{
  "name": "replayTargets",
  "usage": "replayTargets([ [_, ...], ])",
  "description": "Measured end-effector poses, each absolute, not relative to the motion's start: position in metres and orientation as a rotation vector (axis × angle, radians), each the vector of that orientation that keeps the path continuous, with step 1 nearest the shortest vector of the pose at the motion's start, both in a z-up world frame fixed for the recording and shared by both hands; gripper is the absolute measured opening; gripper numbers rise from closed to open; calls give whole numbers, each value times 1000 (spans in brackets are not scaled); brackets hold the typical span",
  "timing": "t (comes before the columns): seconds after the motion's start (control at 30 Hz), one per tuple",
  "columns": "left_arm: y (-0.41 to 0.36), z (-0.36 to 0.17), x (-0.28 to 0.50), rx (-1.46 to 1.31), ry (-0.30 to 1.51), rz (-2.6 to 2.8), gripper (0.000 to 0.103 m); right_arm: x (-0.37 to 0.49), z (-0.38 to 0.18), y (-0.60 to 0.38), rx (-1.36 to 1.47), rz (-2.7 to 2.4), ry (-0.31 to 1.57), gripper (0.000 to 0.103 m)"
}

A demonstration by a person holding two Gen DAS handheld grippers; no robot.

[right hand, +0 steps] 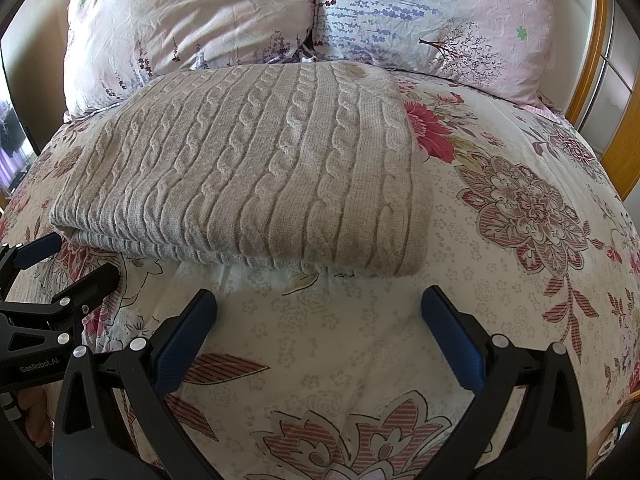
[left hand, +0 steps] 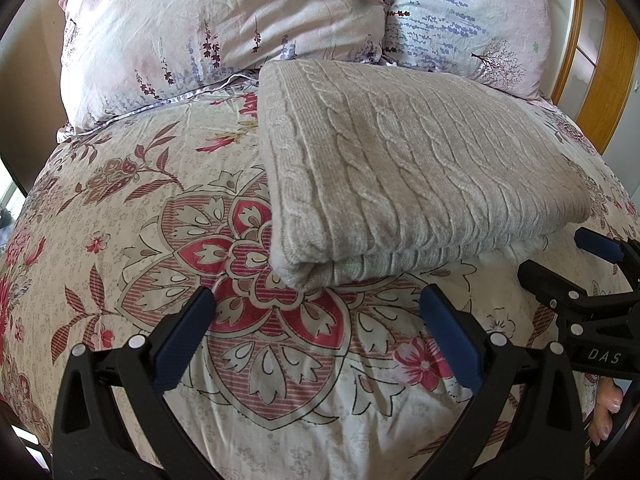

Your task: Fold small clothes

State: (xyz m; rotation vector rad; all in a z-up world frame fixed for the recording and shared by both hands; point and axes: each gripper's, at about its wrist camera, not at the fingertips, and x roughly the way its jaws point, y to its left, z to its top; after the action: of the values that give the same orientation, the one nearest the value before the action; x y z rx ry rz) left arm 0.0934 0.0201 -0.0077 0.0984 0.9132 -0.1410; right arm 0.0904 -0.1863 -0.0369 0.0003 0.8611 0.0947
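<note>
Beige cable-knit, one folded sweater (right hand: 248, 168) on the floral duvet (right hand: 500, 280), two pillows (left hand: 224, 32) behind it; we hold left gripper (left hand: 316, 336) and right gripper (right hand: 318, 336) wide, seemingly just short of its edge.

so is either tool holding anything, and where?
Nothing held. Left tool and right tool are both open, short of the folded sweater on the bed.

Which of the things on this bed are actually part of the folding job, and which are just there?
Part of the job:
- folded knit sweater
- left gripper, open
- right gripper, open

Just there:
- floral bedspread
- pink pillow
- pale blue pillow
- wooden frame
</note>
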Motion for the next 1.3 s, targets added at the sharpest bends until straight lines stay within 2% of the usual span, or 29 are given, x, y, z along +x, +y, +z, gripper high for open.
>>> replayTargets([
  [1.3,20,-7,97,97,938,-138,101,90,-37,-186,1,94,860,102],
])
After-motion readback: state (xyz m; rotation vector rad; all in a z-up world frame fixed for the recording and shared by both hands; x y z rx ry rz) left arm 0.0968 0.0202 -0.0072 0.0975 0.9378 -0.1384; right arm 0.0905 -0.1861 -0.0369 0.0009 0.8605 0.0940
